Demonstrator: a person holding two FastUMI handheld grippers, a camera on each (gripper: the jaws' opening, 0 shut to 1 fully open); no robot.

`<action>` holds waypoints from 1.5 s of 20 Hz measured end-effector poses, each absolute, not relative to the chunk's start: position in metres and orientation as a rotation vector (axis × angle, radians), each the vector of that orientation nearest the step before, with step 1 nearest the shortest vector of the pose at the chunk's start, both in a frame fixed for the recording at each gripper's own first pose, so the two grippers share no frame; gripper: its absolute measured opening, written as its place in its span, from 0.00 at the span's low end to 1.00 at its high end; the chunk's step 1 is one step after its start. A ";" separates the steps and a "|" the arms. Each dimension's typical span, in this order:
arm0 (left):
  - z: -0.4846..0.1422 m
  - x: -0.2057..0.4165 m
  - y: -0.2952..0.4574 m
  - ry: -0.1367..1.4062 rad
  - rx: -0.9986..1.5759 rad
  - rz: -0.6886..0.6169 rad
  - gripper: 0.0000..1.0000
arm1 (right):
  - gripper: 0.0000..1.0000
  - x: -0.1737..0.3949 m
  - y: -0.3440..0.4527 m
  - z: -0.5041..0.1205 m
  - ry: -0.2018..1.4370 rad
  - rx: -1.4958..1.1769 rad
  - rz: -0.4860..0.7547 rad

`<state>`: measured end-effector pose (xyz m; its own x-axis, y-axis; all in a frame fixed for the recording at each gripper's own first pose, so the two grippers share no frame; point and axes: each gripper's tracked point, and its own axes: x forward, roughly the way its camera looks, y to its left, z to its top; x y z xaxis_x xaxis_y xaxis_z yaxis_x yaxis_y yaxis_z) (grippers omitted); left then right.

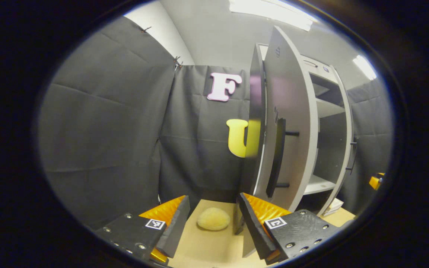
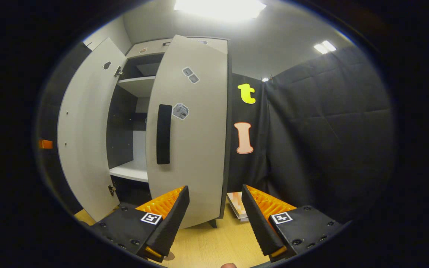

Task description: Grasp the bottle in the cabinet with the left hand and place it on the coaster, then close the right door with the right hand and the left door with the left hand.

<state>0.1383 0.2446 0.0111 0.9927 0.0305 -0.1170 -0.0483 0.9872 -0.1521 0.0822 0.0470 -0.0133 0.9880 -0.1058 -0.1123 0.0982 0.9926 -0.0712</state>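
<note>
A pale yellow fuzzy coaster (image 1: 213, 219) lies on the wooden tabletop (image 1: 214, 249), just beyond my open left gripper (image 1: 212, 203), which holds nothing. The grey cabinet's left door (image 1: 289, 123) swings wide open at that gripper's right, black handle (image 1: 276, 156) facing me. In the right gripper view the right door (image 2: 192, 141) stands partly swung in, its black handle (image 2: 164, 134) above my open, unloaded right gripper (image 2: 214, 191). The left door (image 2: 84, 141) hangs open there. The lower shelf (image 2: 130, 171) shows bare white where visible.
Black cloth walls close in behind and beside the cabinet. A small white box (image 2: 237, 204) lies on the table at the cabinet's right foot. An orange bit of the other gripper (image 1: 376, 181) shows at the far right past the right door (image 1: 345, 141).
</note>
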 end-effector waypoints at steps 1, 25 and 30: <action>0.017 0.143 0.241 0.108 -0.152 0.041 0.82 | 0.91 0.080 0.042 -0.014 0.119 -0.057 -0.104; 0.041 0.155 0.197 0.042 -0.002 0.150 0.82 | 0.87 0.096 -0.054 -0.023 0.132 -0.044 -0.104; 0.044 0.150 0.164 0.028 0.001 0.111 0.81 | 0.87 0.104 -0.051 -0.024 0.132 -0.042 -0.079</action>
